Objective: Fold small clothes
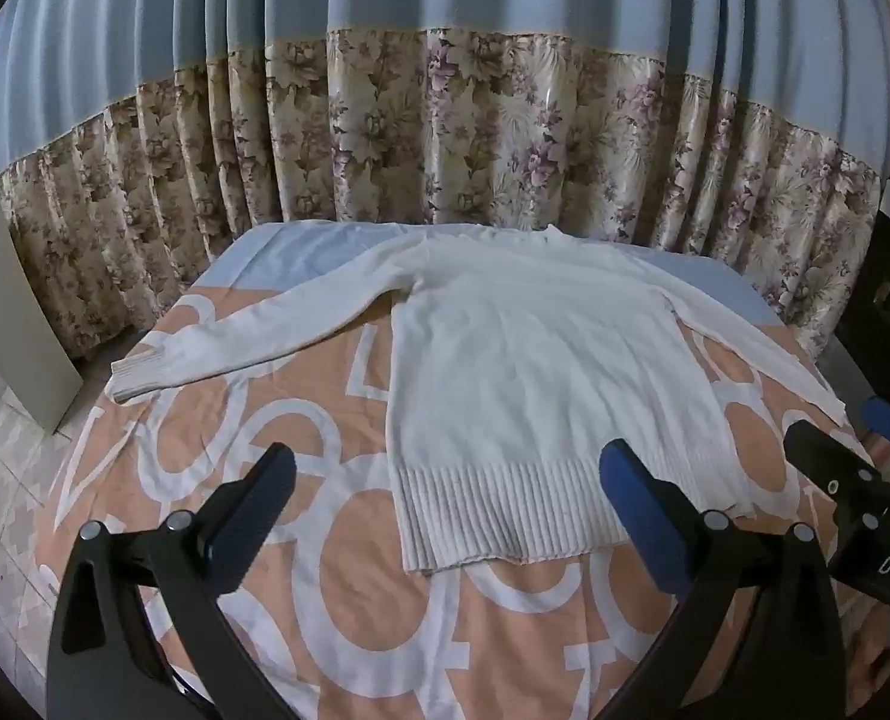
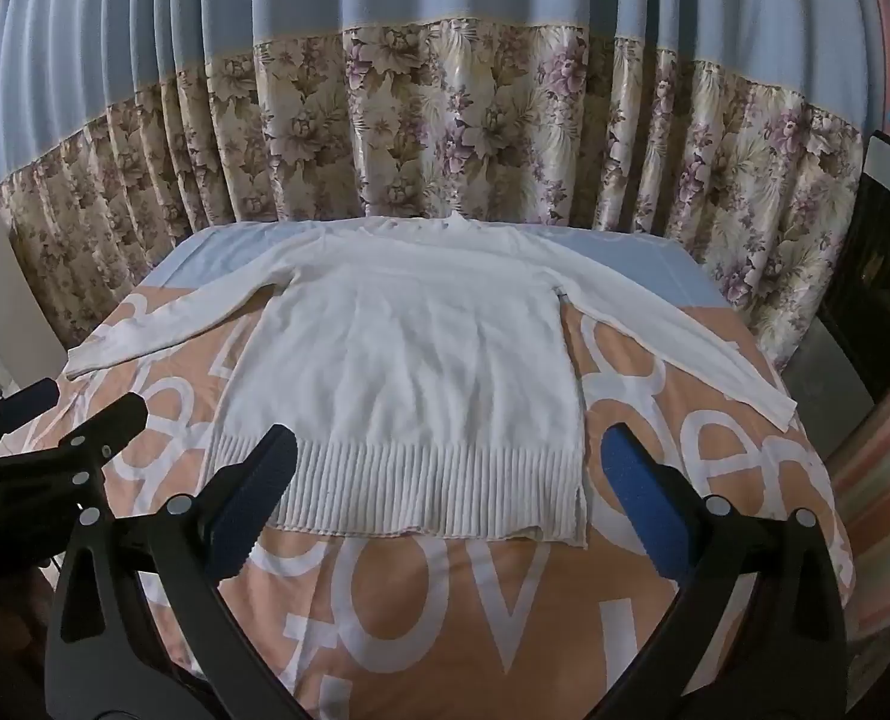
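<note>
Sweater [image 1: 541,360] left cuff [image 1: 138,375] shows ribbing only in left view.

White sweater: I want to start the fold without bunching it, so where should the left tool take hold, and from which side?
Probably the ribbed cuff of the sleeve stretched toward the bed's left edge. The white sweater lies flat and spread, so that free end lifts easily. Come in low from the left with the open left tool, pinching across the cuff.

Bare bedsheet [image 2: 420,612] lies open before the sweater [image 2: 420,360]; curtain [image 2: 445,138] walls the far edge — touching.
</note>
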`<act>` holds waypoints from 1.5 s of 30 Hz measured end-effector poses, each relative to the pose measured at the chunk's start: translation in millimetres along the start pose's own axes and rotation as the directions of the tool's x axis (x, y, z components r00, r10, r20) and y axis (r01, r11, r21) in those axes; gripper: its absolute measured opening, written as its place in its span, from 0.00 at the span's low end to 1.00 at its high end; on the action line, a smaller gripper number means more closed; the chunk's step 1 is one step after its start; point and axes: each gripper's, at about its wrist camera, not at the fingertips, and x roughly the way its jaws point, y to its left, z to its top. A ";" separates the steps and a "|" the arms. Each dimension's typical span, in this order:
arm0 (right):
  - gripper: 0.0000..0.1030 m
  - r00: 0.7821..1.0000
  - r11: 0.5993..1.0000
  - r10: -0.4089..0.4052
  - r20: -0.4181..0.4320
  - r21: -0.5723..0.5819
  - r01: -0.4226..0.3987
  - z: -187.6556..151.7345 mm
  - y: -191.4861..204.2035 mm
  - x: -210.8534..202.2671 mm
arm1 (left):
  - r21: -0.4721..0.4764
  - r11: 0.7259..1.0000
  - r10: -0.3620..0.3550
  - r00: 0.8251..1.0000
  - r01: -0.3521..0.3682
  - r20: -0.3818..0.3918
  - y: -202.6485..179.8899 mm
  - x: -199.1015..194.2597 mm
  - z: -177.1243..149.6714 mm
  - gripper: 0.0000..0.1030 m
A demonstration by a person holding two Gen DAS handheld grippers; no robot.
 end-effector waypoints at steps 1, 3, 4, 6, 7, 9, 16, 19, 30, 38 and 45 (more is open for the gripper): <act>0.97 1.000 1.000 -0.001 0.001 0.000 0.001 -0.1 -0.1 -0.1 | 0.000 1.000 0.002 1.000 -0.002 -0.005 0.2 0.7 -0.1 0.99; 0.97 1.000 1.000 -0.005 0.002 -0.005 0.005 -0.5 0.3 -0.1 | -0.005 1.000 0.019 1.000 -0.019 -0.012 -0.2 2.8 0.3 0.98; 0.97 1.000 1.000 -0.006 0.001 -0.009 0.006 -0.7 0.5 0.1 | -0.005 1.000 0.019 1.000 -0.019 -0.013 0.1 3.3 0.7 0.99; 0.97 1.000 1.000 -0.010 0.002 -0.015 0.010 -1.2 0.9 -0.2 | -0.003 1.000 0.018 1.000 -0.018 -0.015 0.9 4.3 2.4 0.99; 0.97 1.000 1.000 -0.003 -0.003 -0.007 0.003 -0.2 0.8 0.7 | -0.008 0.999 0.036 0.999 -0.036 0.000 0.3 3.1 0.8 0.98; 0.97 1.000 1.000 -0.003 -0.003 -0.007 0.003 -0.4 1.0 1.0 | -0.007 0.999 0.040 0.999 -0.040 0.004 0.7 4.4 0.0 0.98; 0.97 1.000 1.000 -0.003 -0.006 -0.007 0.003 -1.0 -1.8 1.8 | -0.013 0.999 0.042 0.999 -0.041 0.008 3.3 2.8 0.5 0.98; 0.97 1.000 1.000 -0.006 -0.004 -0.013 0.006 -1.0 -0.9 1.0 | -0.014 0.999 0.044 0.999 -0.044 0.004 4.2 3.8 0.5 0.98; 0.97 1.000 1.000 -0.012 -0.010 -0.008 0.012 -0.9 -2.8 7.0 | -0.011 0.999 0.044 0.999 -0.044 0.005 3.8 5.0 -0.1 0.98; 0.97 1.000 1.000 -0.009 -0.011 -0.007 0.009 -1.0 -2.8 6.7 | -0.012 0.999 0.046 0.999 -0.046 0.002 3.8 4.8 -0.8 0.98; 0.97 1.000 1.000 -0.011 -0.009 -0.009 0.010 -0.7 -4.5 6.4 | -0.012 0.999 0.048 0.999 -0.048 0.003 4.9 4.4 -2.3 0.98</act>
